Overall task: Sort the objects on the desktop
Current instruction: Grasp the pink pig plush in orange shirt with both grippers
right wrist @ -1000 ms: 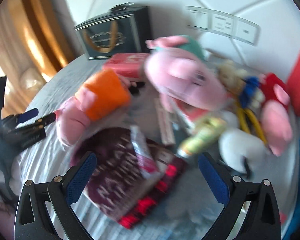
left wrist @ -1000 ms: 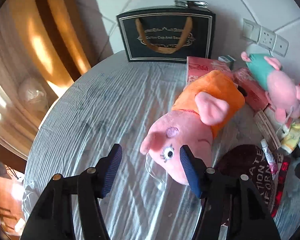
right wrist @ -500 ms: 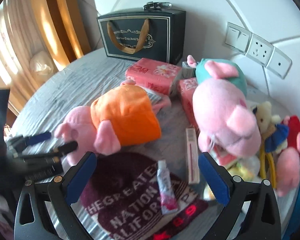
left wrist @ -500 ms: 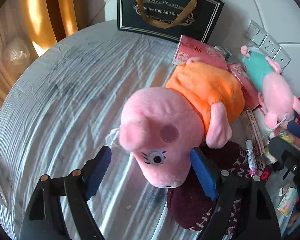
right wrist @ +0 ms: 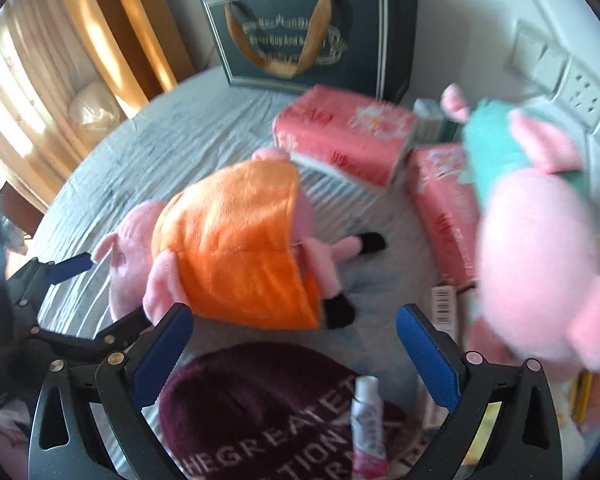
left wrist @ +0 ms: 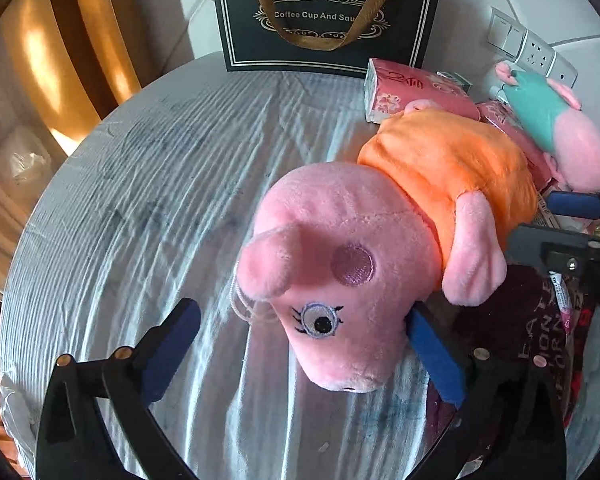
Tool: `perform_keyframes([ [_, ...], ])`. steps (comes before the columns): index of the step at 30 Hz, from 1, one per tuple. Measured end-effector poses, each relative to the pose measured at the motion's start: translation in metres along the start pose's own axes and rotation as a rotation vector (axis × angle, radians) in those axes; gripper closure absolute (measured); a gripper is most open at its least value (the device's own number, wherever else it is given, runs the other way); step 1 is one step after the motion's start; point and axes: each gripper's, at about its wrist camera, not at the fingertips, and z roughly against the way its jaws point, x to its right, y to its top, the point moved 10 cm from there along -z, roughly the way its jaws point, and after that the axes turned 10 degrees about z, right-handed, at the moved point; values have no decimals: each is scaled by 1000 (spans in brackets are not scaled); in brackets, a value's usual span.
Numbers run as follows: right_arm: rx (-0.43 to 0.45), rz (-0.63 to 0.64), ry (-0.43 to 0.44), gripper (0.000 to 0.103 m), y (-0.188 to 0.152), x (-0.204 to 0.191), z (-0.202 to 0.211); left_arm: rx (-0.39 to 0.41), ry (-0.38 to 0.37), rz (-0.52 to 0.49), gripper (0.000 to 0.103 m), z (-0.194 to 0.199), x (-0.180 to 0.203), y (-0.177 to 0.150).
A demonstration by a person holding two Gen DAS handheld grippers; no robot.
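The left tongs (left wrist: 300, 344) are opening wide around the head of a pink plush pig in an orange dress (left wrist: 340, 272), lying on the grey-clothed table (left wrist: 148, 184). The pads are not yet pressing; closing comes next. The right tongs (right wrist: 294, 344) hover spread, empty, above a maroon knitted hat (right wrist: 260, 400).

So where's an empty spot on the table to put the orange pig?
The bare tablecloth between the black gift bag, the curtain and the orange pig is free. The side by the tissue packs, teal pig and maroon hat is crowded.
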Motion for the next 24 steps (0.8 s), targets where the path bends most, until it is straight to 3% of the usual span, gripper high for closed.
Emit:
perform_keyframes([
  [7,24,39,48,0,9,-12,-26,-77,-7,82,0,-30,2,-19],
  [9,43,44,56,0,9,-12,-28,-58,31,47,0,-31,4,-21],
  [19,75,-55,233,0,-12,-10,-46,-20,25,61,0,-29,4,-18],
  [22,82,-6,174,0,-11,-12,-36,-3,-15,84,15,-18,7,-19],
  [24,134,49,108,0,-4,-14,-18,44,-14,83,15,-3,12,-16],
])
